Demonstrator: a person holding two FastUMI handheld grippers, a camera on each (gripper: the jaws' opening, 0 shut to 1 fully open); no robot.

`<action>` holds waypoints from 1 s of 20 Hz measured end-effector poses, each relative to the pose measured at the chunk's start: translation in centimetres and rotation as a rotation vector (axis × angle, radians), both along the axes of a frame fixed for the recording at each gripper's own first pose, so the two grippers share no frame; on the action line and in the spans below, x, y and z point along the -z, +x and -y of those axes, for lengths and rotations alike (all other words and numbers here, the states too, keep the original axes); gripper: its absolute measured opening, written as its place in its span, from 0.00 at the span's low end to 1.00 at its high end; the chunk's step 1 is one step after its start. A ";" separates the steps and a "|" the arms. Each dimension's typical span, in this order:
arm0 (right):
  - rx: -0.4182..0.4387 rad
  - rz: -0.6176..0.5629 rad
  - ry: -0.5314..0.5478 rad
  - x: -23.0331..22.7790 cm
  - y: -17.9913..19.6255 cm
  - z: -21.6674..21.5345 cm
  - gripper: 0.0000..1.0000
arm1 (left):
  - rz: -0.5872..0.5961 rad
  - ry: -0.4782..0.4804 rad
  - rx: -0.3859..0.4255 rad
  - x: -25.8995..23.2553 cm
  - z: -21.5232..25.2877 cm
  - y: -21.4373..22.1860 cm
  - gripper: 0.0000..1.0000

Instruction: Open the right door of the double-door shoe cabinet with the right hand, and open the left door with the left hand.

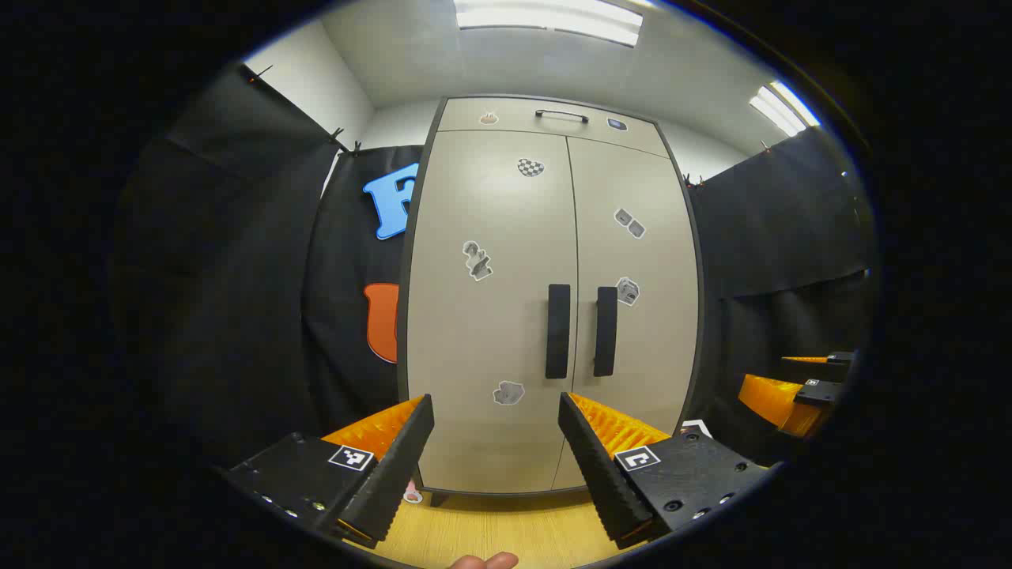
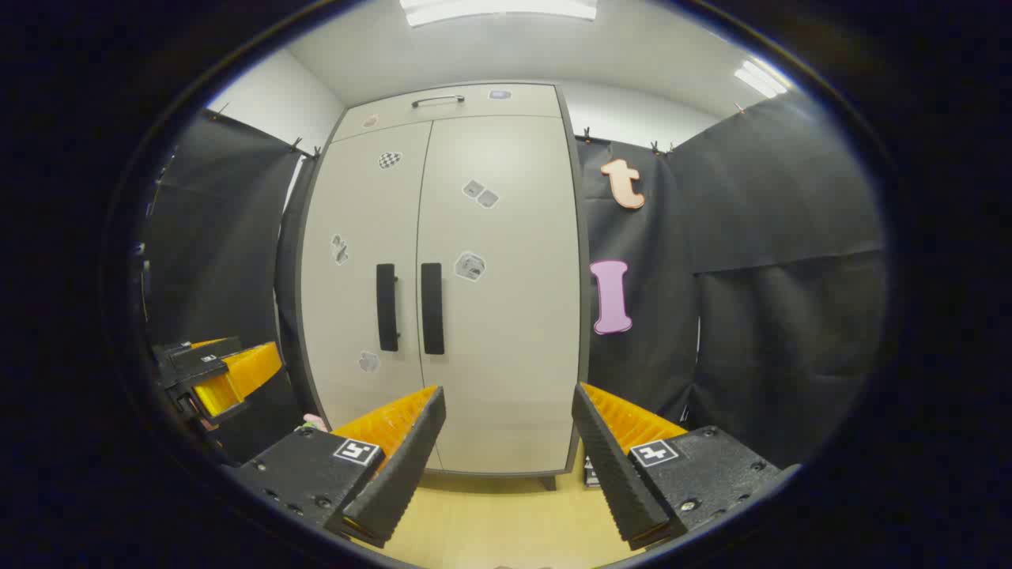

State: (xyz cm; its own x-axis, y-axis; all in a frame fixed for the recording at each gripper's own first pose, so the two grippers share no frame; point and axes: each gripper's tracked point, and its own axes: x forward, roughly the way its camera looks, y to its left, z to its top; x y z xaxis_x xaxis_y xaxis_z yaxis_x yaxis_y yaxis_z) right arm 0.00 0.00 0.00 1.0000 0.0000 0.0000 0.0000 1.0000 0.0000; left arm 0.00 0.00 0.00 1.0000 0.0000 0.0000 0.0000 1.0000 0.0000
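Observation:
A tall beige shoe cabinet (image 1: 490, 332) with two doors stands ahead, both doors closed. Each door has a dark vertical handle near the centre seam: left handle (image 1: 557, 330), right handle (image 1: 606, 331). In the right gripper view the same cabinet (image 2: 506, 332) shows its left handle (image 2: 386, 307) and right handle (image 2: 432, 308). My left gripper (image 1: 496, 407) is open, some way in front of the left door, holding nothing. My right gripper (image 2: 508, 399) is open too, facing the right door from a distance. The right gripper (image 1: 798, 391) also appears far right in the left gripper view, and the left gripper (image 2: 213, 375) appears far left in the right gripper view.
Above the doors is a top panel with a horizontal handle (image 1: 561, 115). Small stickers dot the doors. Black cloth walls flank the cabinet on both sides. The floor (image 1: 490, 529) is light wood. A fingertip (image 1: 484, 561) shows at the bottom edge.

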 end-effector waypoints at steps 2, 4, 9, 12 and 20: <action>0.012 0.000 0.002 -0.2 -0.1 0.2 0.99 | 0.000 -0.003 0.003 0.0 -0.1 -0.2 0.95; 0.018 0.001 -0.001 -0.1 -0.2 0.1 1.00 | -0.004 0.002 0.000 0.1 -0.4 -0.2 0.95; 0.023 0.009 -0.004 -0.2 -0.6 -0.2 1.00 | -0.006 -0.006 -0.016 0.1 -1.2 0.1 0.95; 0.032 0.011 -0.009 -0.3 -0.5 -0.2 1.00 | -0.001 -0.008 -0.016 0.0 -1.3 0.3 0.95; 0.022 0.015 -0.002 -0.9 0.3 -0.7 1.00 | -0.001 0.004 0.002 0.0 -1.0 0.3 0.95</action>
State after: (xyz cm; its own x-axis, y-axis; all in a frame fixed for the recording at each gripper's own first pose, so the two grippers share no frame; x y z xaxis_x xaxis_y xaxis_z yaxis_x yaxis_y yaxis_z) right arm 0.26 0.70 0.87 0.9996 -0.0224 0.0151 0.0224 0.9997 -0.0020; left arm 0.34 0.96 -0.05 1.0000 -0.0018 -0.0014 0.0018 1.0000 0.0037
